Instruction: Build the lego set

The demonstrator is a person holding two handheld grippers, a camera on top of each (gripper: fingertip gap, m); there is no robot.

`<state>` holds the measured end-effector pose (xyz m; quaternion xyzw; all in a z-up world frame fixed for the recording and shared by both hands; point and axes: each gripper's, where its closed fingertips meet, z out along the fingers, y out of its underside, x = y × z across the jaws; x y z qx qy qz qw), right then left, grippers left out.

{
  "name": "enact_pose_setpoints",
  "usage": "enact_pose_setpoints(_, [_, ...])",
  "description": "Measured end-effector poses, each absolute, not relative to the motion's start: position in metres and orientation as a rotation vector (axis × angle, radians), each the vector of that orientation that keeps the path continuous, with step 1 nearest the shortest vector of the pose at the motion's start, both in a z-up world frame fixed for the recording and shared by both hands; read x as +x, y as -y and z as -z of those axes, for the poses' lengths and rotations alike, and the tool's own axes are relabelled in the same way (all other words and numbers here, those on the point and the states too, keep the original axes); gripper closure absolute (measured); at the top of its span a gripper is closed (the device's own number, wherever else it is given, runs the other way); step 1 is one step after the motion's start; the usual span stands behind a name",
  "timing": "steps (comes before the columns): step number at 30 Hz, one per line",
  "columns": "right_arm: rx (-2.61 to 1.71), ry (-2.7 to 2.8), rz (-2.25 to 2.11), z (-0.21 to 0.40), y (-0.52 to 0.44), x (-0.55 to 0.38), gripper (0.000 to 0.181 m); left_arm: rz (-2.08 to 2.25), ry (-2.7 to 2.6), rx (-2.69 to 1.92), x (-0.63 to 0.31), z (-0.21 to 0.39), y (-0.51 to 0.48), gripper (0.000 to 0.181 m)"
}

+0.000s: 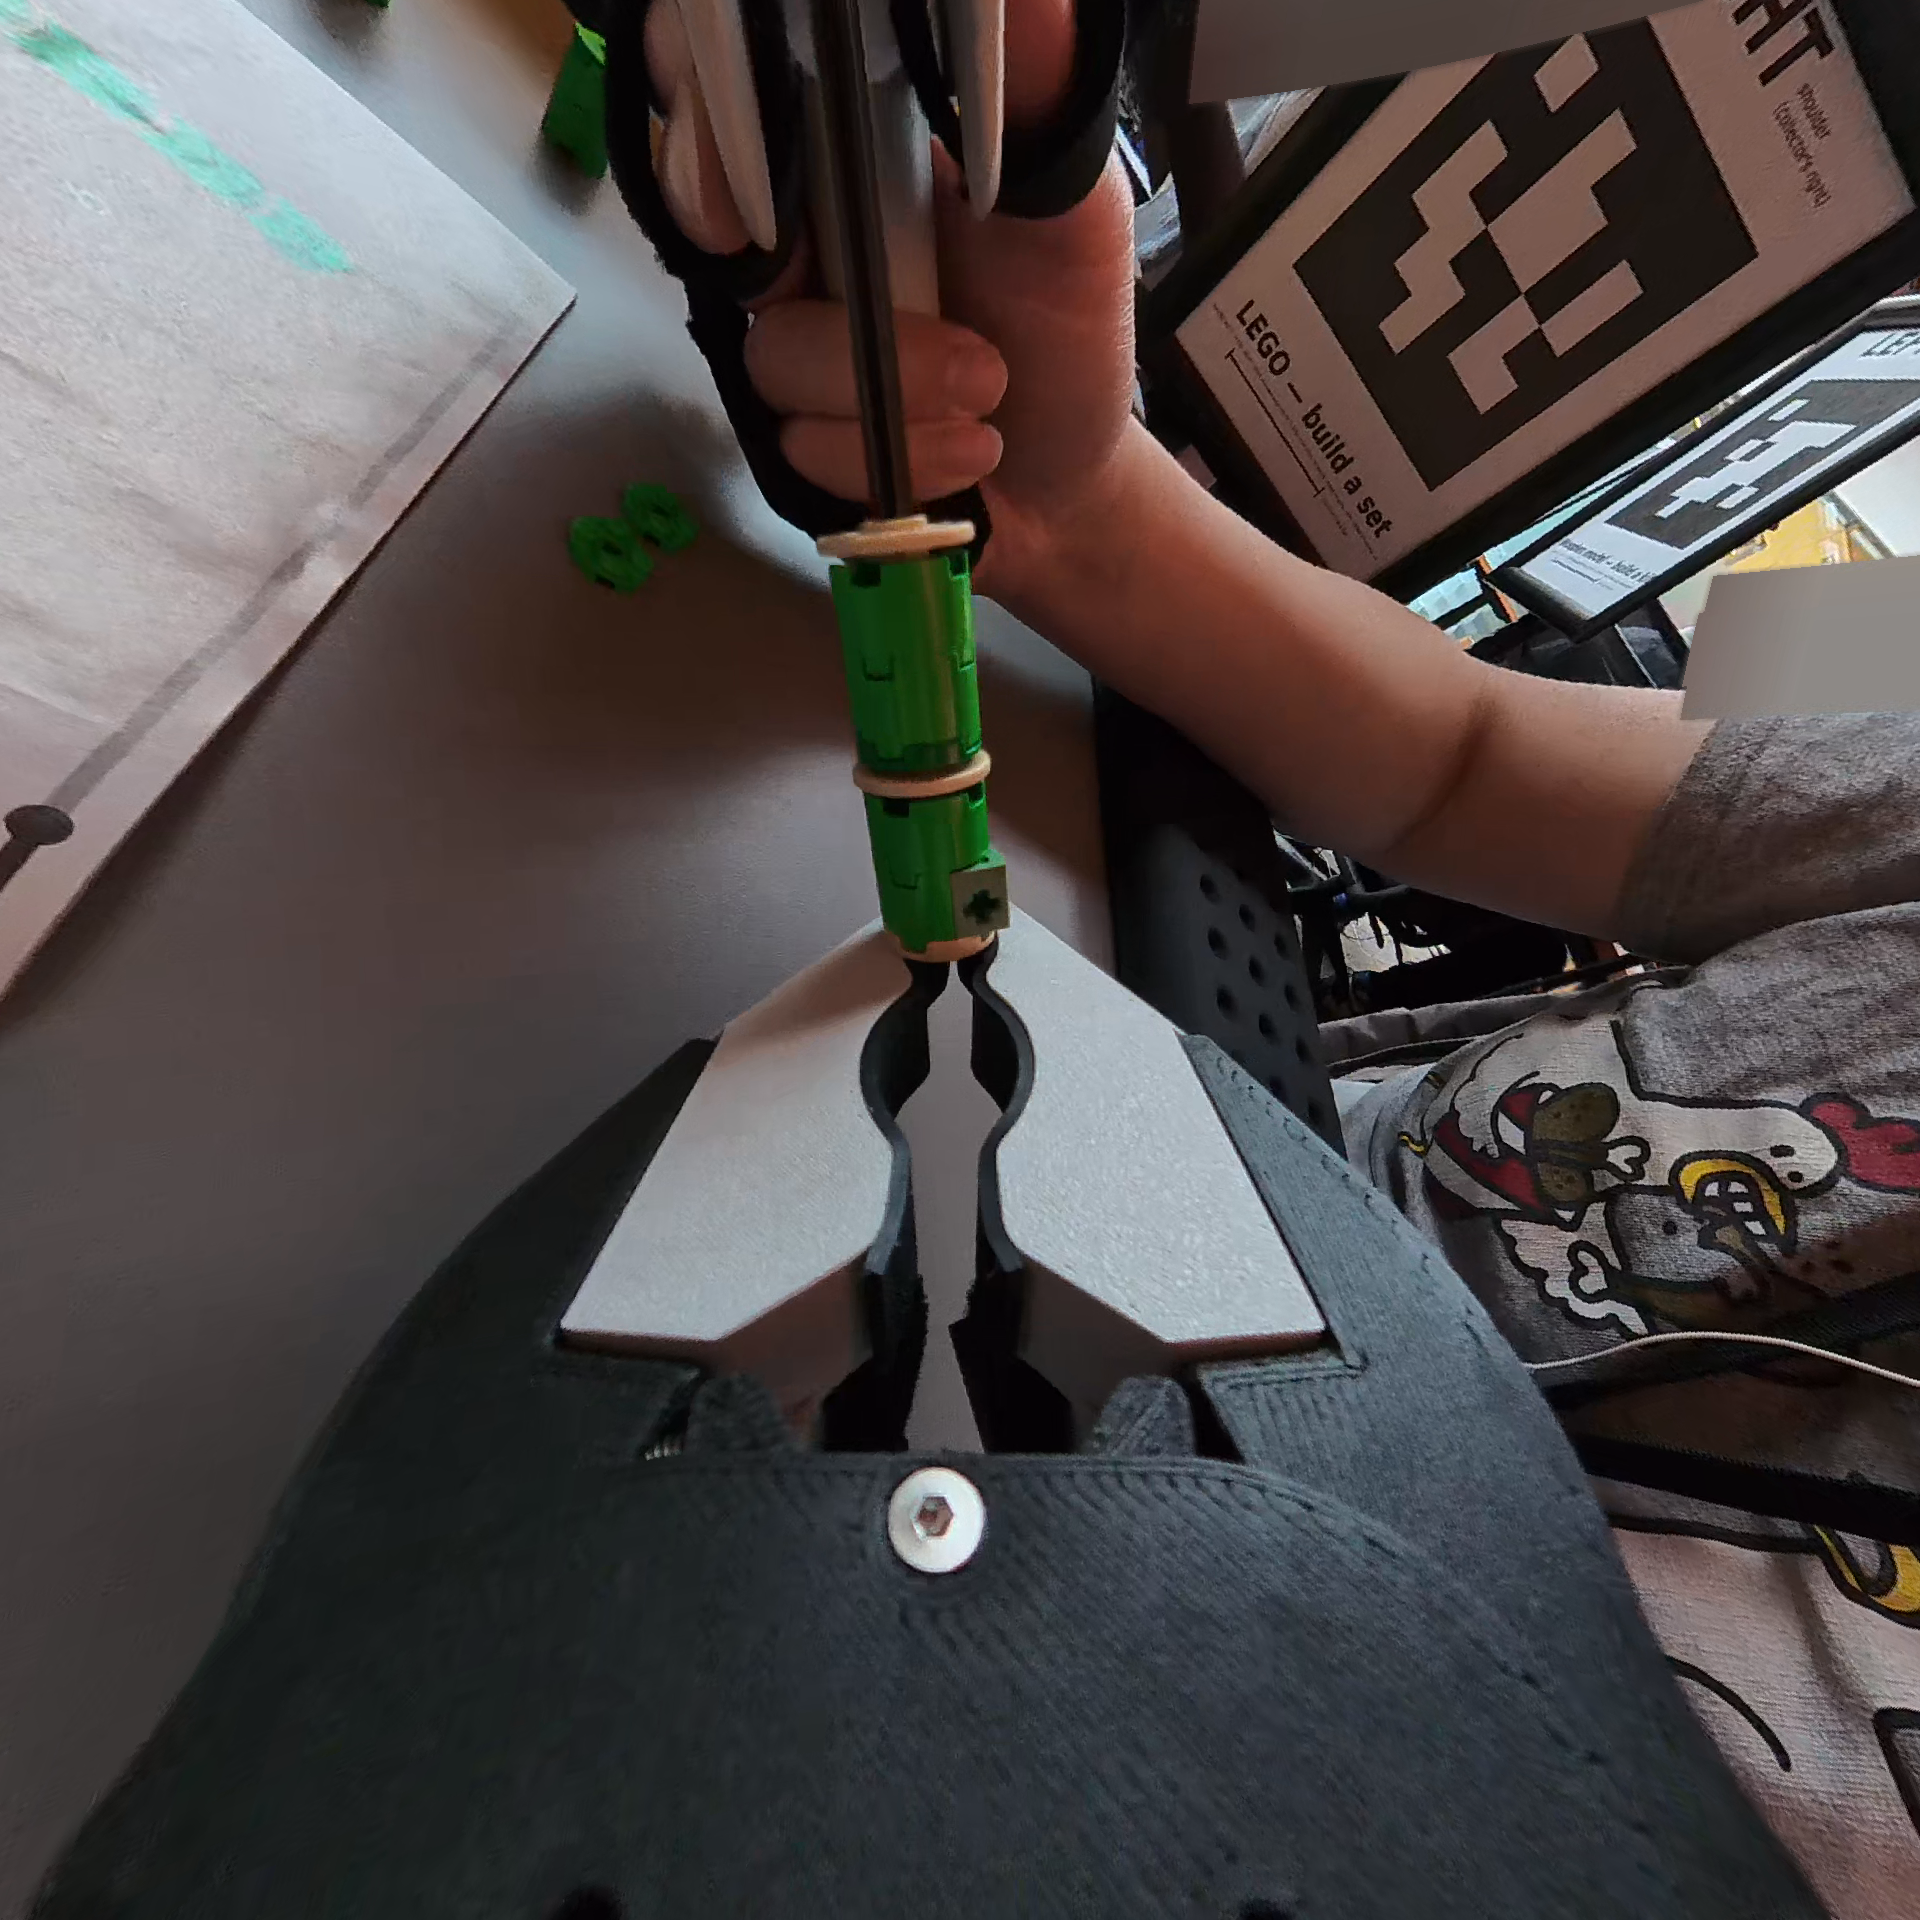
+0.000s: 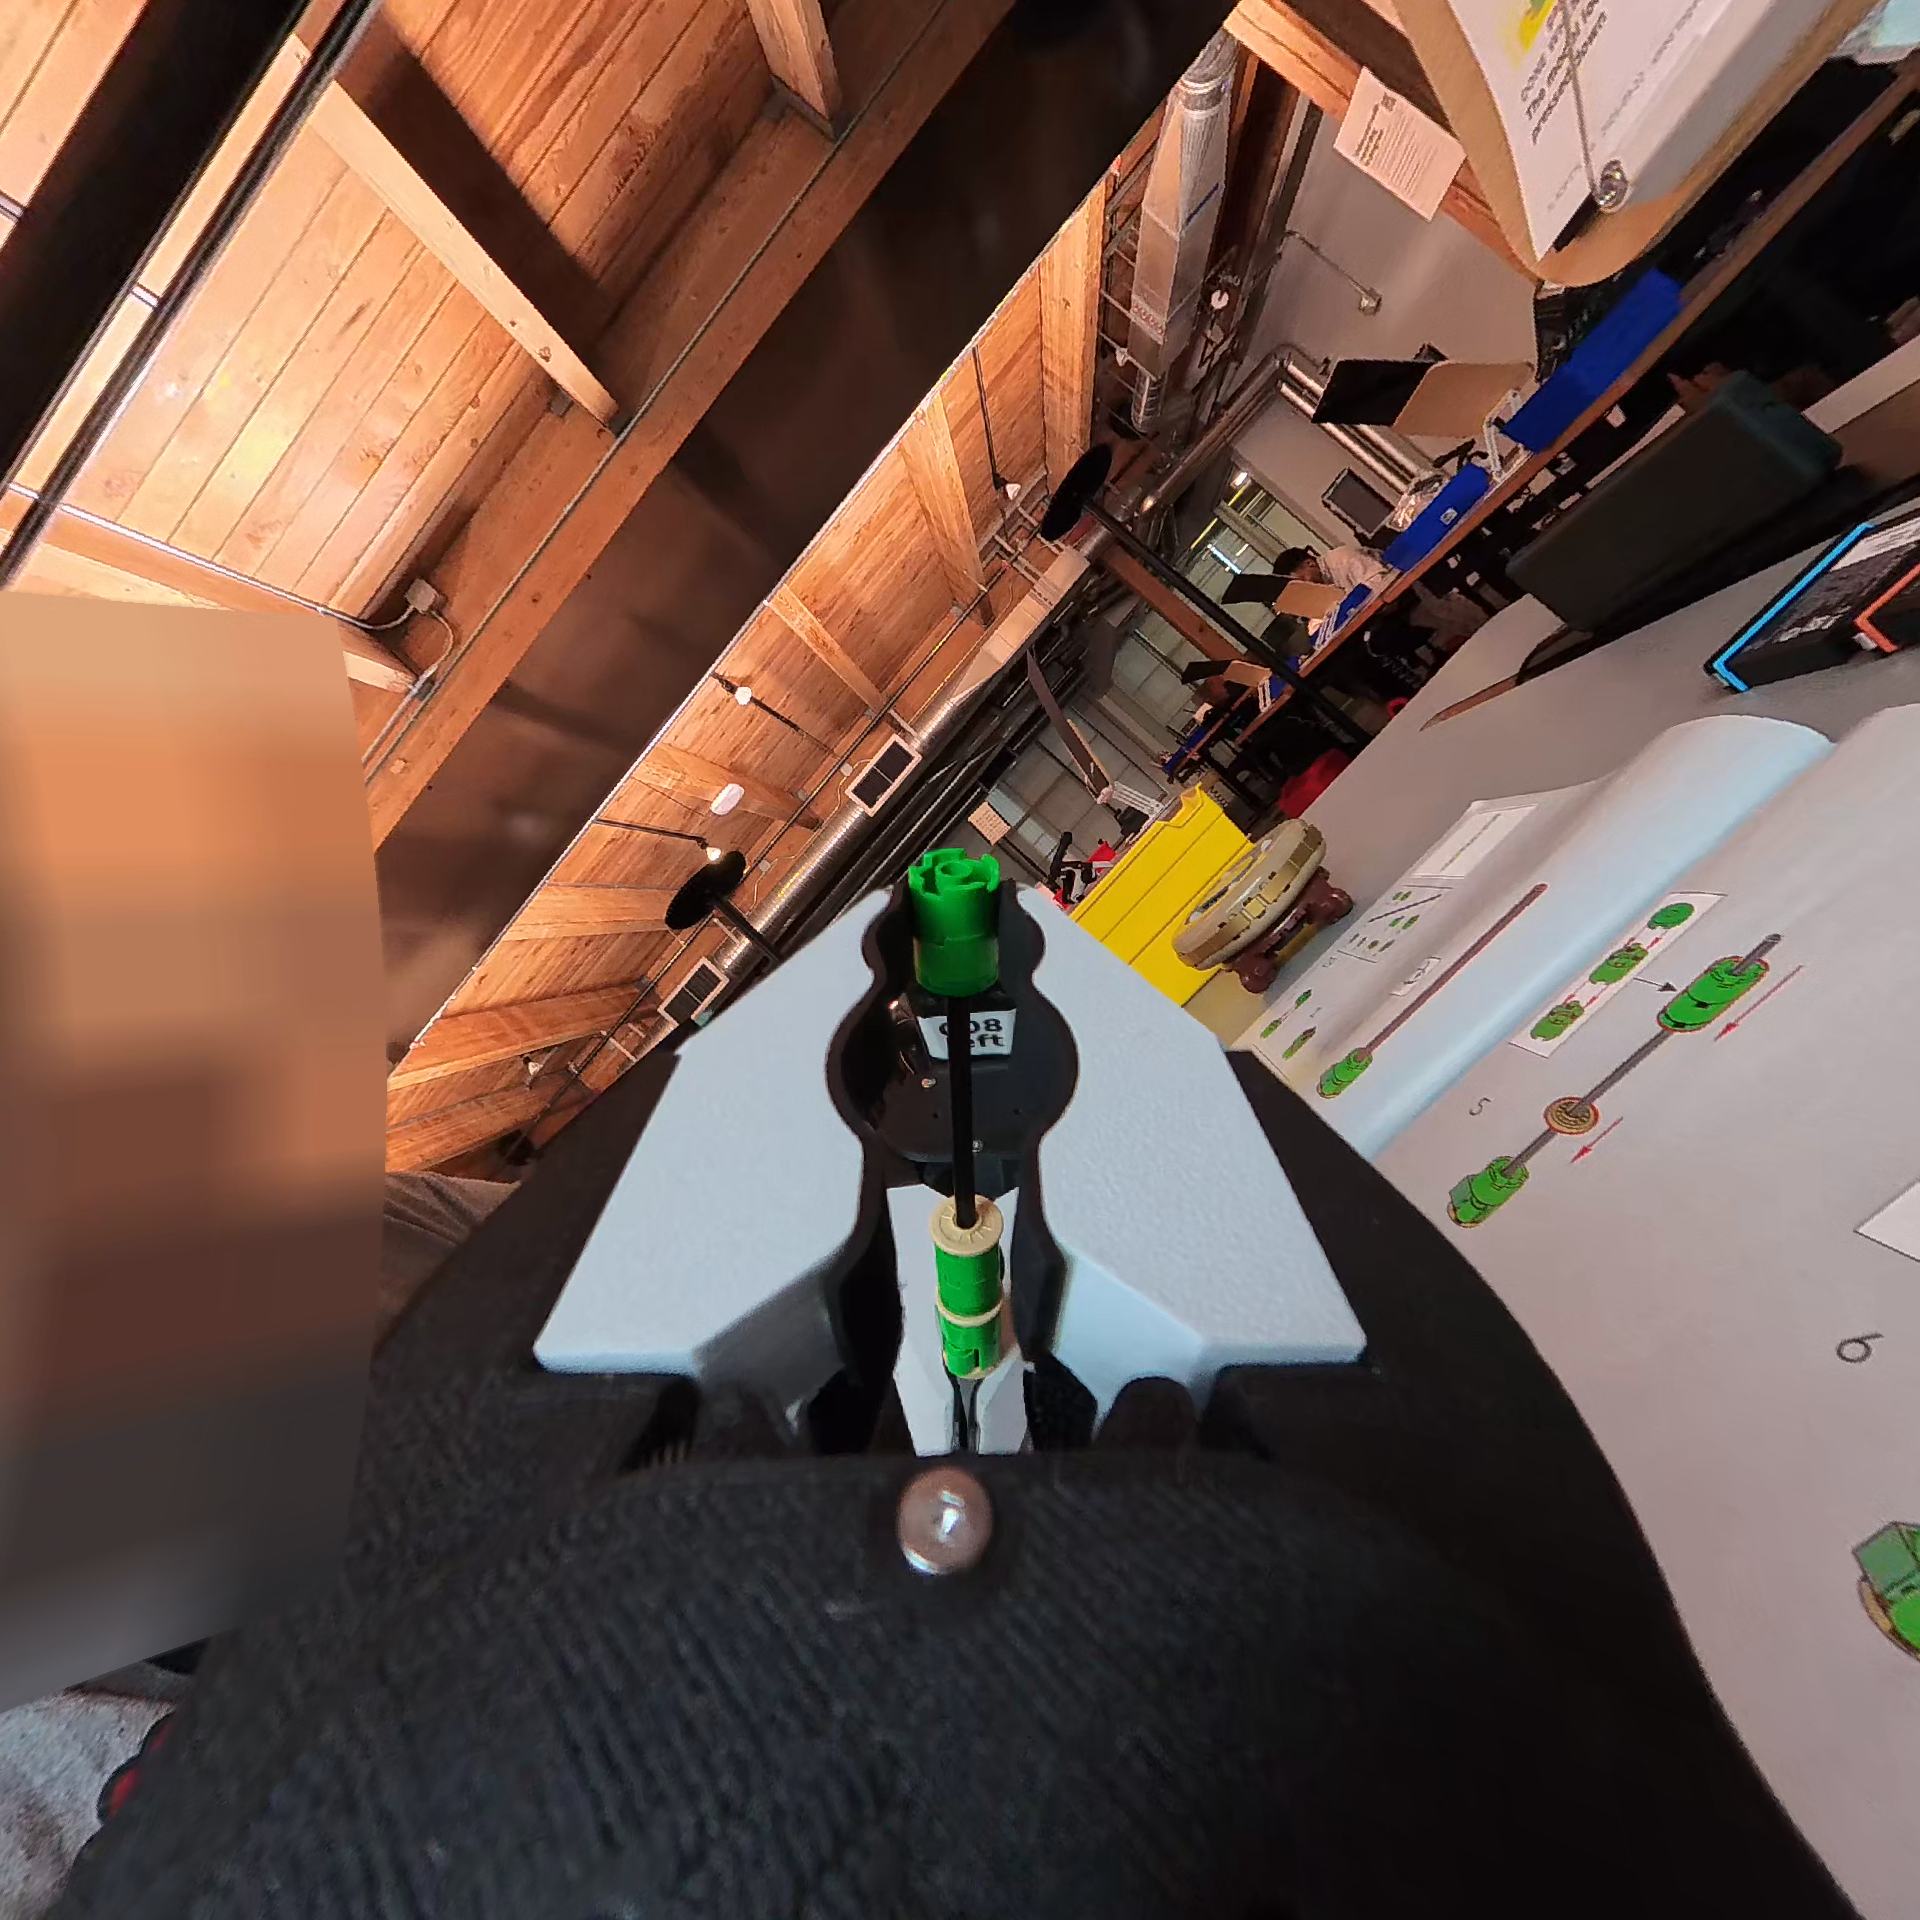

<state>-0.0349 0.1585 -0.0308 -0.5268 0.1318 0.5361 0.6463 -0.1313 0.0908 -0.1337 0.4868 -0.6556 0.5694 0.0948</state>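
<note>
A black axle [image 1: 878, 312] carries a stack of green round bricks [image 1: 920, 758] separated by tan rings. My left gripper [image 1: 951, 966] is shut on the axle's near end, just under the lowest tan ring. The axle runs up past a hand [image 1: 935, 416] that holds the other gripper. In the right wrist view my right gripper [image 2: 954, 925] is shut on a green round brick [image 2: 951, 914] at the axle's [image 2: 964, 1101] other end. The stack [image 2: 968, 1299] shows farther down the axle, between the fingers. Both grippers hold the axle above the table.
Loose green pieces [image 1: 631, 540] lie on the grey table [image 1: 416, 935] beside the instruction sheet [image 1: 208, 364], which also shows in the right wrist view [image 2: 1662, 1039]. The person's arm [image 1: 1299, 707] and framed marker boards [image 1: 1507, 260] are at right. A tan round model [image 2: 1262, 904] stands farther back. Tip to tip, the grippers are about 15 cm apart.
</note>
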Motion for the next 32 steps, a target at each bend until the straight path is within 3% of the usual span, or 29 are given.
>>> enact_pose_setpoints(32, [-1.253,-0.388,-1.247,0.051,-0.165,-0.029,0.168,-1.57,2.041,1.531,-0.13,0.15,-0.096,0.181])
